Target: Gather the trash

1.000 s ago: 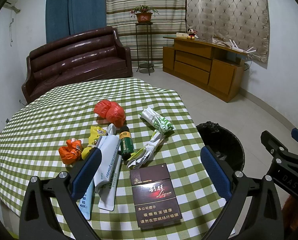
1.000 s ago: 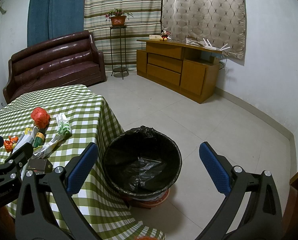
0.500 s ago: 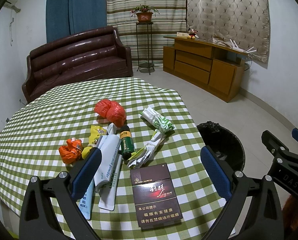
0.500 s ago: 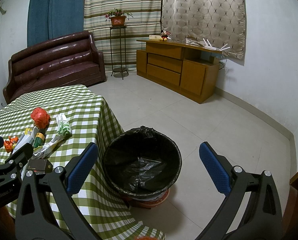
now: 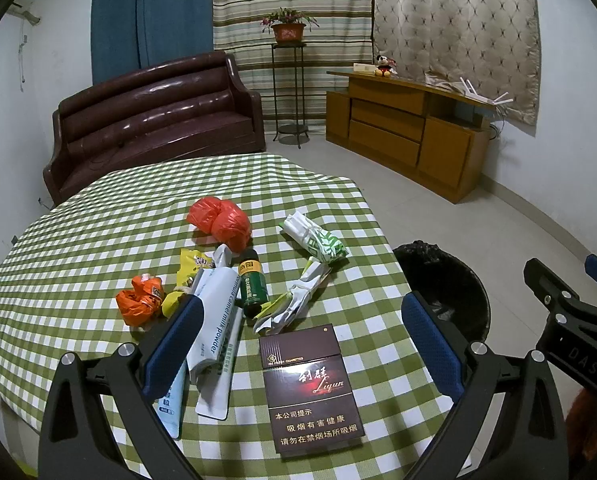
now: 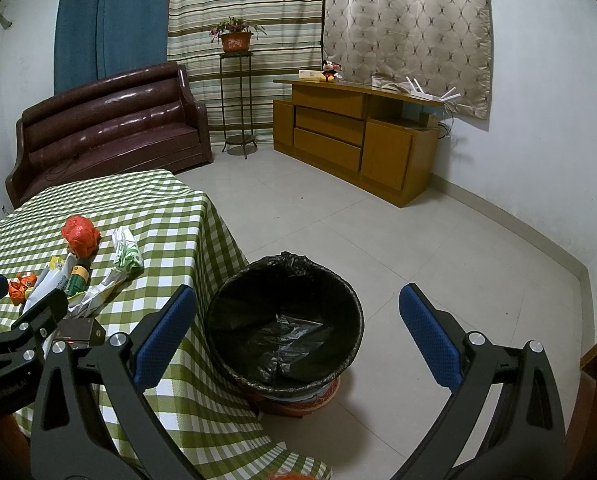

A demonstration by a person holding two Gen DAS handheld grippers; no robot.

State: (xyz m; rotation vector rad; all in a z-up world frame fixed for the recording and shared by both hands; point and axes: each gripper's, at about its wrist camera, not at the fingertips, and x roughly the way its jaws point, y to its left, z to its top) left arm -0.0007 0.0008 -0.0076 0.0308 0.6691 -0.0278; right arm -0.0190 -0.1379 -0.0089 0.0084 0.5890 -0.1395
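Observation:
Several pieces of trash lie on the green checked table: a dark cigarette carton, a white powder pouch, a small green bottle, a red plastic bag, an orange wrapper, a yellow packet and crumpled white-green wrappers. My left gripper hovers open above the carton, empty. My right gripper hangs open over the black-lined trash bin, which stands on the floor beside the table. The bin also shows right of the table.
A brown leather sofa stands behind the table. A wooden sideboard and a plant stand line the far wall. Tiled floor stretches right of the bin.

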